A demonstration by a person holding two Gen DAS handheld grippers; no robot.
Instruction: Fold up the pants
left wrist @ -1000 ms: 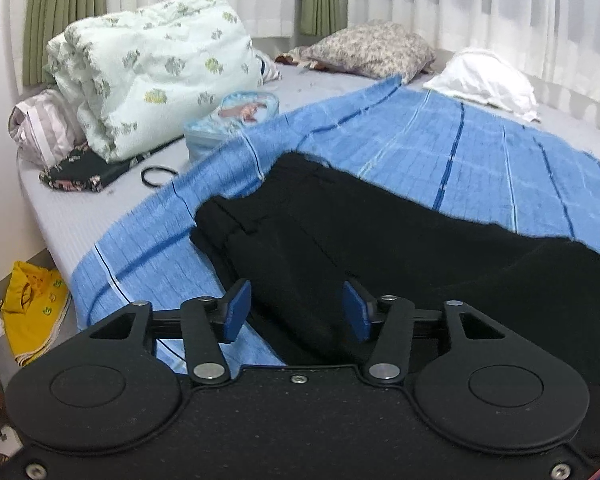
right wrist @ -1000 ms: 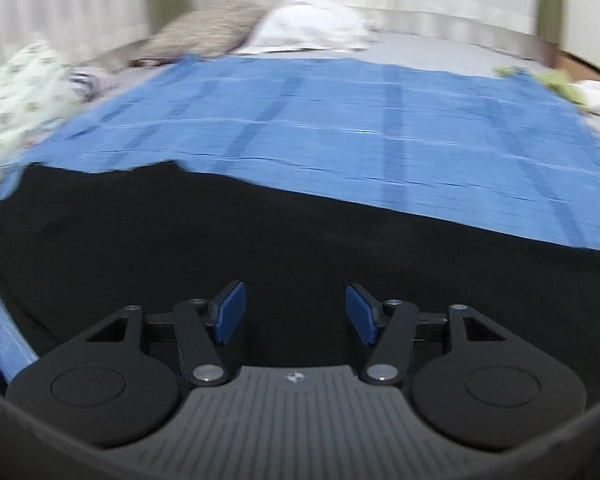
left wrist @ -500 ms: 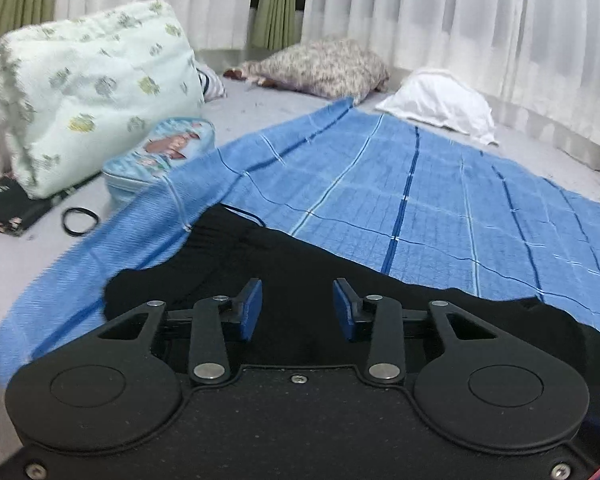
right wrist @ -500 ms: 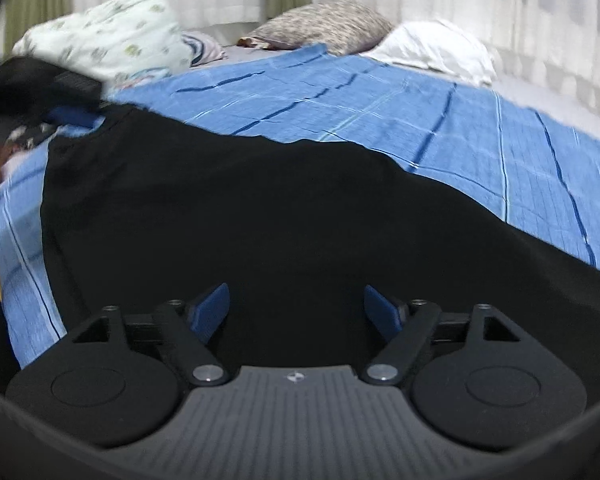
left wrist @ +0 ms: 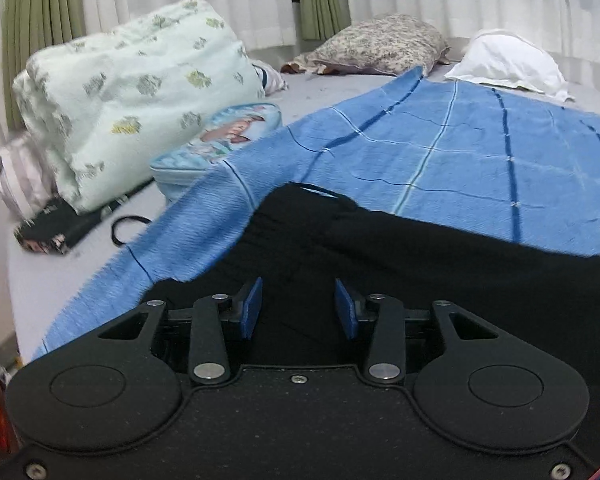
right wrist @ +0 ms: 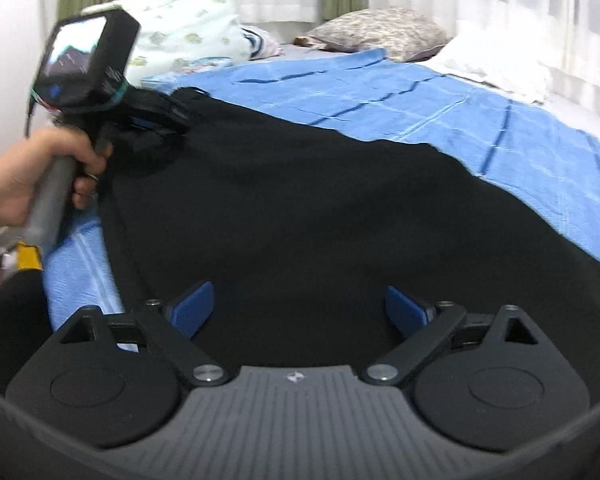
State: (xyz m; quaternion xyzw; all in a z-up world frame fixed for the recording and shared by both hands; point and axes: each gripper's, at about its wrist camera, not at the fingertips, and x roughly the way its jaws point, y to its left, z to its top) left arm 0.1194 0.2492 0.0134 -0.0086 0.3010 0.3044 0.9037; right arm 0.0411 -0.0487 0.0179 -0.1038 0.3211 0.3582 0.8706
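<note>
One pair of black pants (right wrist: 300,200) lies spread across the blue blanket (left wrist: 440,152) on the bed, filling the lower half of both views, one end reaching toward the upper left of the right wrist view. The cloth looks soft, limp and light, to my eye; it should drape and sag wherever I lift it, and a single-layer pinch may slip or drag the layer beneath along. I would take it at a hem or an outer edge, both layers together, not out in the flat middle.

My right tongs (right wrist: 300,308) have just been opening and stand spread wide, nothing between the pads, hovering over the broad black middle. My left tongs (left wrist: 298,312) are part open, recently narrowed a little, with black cloth lying below the gap but no pad pressing on it. In the right wrist view my left hand (right wrist: 28,184) carries them at the pants' far corner, upper left of the frame, though blur hides whether they touch the cloth.
</note>
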